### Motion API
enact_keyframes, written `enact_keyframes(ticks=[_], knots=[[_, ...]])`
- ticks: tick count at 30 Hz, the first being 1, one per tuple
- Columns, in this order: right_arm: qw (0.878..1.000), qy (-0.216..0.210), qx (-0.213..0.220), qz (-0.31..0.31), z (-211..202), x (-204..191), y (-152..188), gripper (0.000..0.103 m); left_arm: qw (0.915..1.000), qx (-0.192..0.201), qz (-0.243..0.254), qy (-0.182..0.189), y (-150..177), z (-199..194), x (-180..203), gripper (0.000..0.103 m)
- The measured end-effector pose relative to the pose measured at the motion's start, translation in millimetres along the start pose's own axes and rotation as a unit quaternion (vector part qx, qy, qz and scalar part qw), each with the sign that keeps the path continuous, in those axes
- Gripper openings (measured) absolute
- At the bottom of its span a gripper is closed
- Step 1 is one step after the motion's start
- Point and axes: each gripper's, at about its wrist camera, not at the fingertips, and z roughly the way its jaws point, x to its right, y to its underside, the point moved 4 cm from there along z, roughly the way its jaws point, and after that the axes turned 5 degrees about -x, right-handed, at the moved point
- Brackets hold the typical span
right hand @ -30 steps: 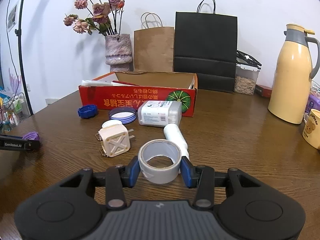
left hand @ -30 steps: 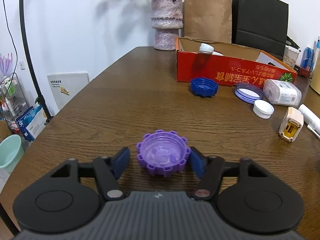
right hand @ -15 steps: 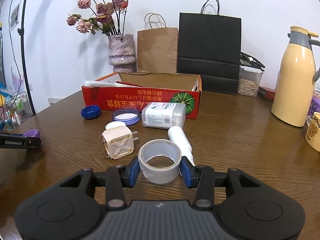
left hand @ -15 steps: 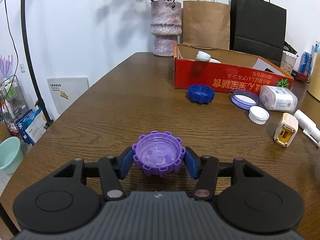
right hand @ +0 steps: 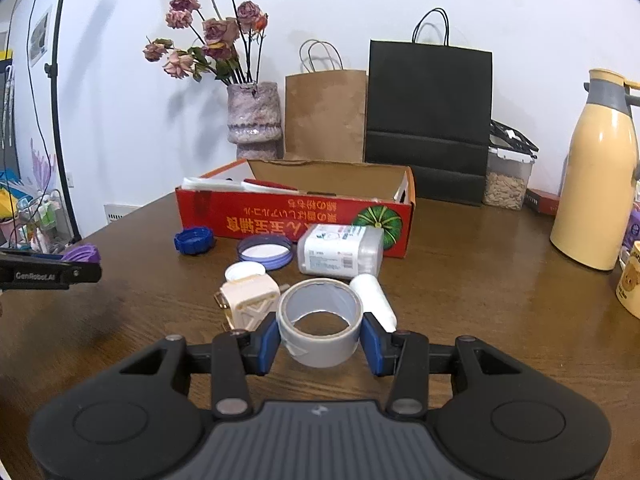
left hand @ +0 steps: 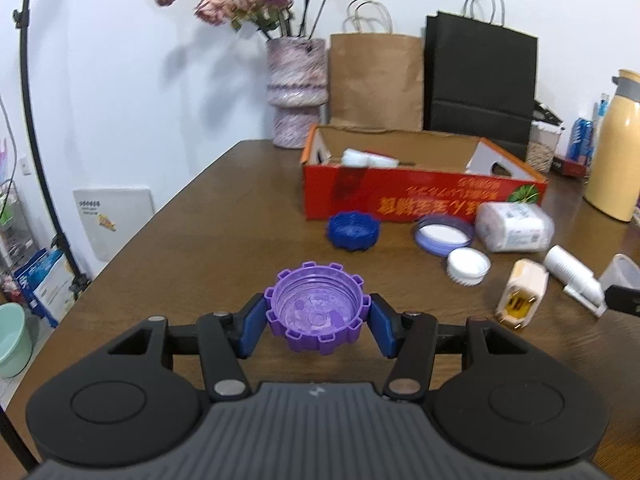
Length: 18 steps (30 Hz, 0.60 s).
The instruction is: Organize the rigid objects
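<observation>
My left gripper [left hand: 317, 326] is shut on a purple notched cap [left hand: 317, 307] and holds it above the wooden table [left hand: 200, 248]. My right gripper [right hand: 319, 338] is shut on a grey tape roll [right hand: 319, 322], lifted off the table [right hand: 480, 300]. An open red cardboard box [left hand: 420, 196] stands farther back, with white items inside; it also shows in the right wrist view [right hand: 280, 216]. In front of it lie a blue cap [left hand: 353, 231], a lilac lid [left hand: 443, 235], a white cap [left hand: 468, 266], a clear box [left hand: 514, 226], a beige plug [left hand: 520, 298] and a white tube [left hand: 572, 274].
A vase of dried roses [right hand: 253, 120], a brown bag [right hand: 326, 114] and a black bag [right hand: 428, 116] stand behind the box. A yellow thermos [right hand: 596, 184] and a mug [right hand: 630, 284] are at the right. The table's left edge [left hand: 132, 240] drops to the floor.
My left gripper closed on the purple cap and lifted it, moving towards the box. My right gripper kept hold of the tape roll and rose and moved forward.
</observation>
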Motion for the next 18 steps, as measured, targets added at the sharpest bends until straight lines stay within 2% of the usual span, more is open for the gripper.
enact_keyframes(ticks=[18], knots=[[0.999,-0.013,0.033,-0.024,10.6,-13.1,-46.5,0.042,0.9967,0.050,0.043,0.047,-57.2,-2.7,61.8,0.056]])
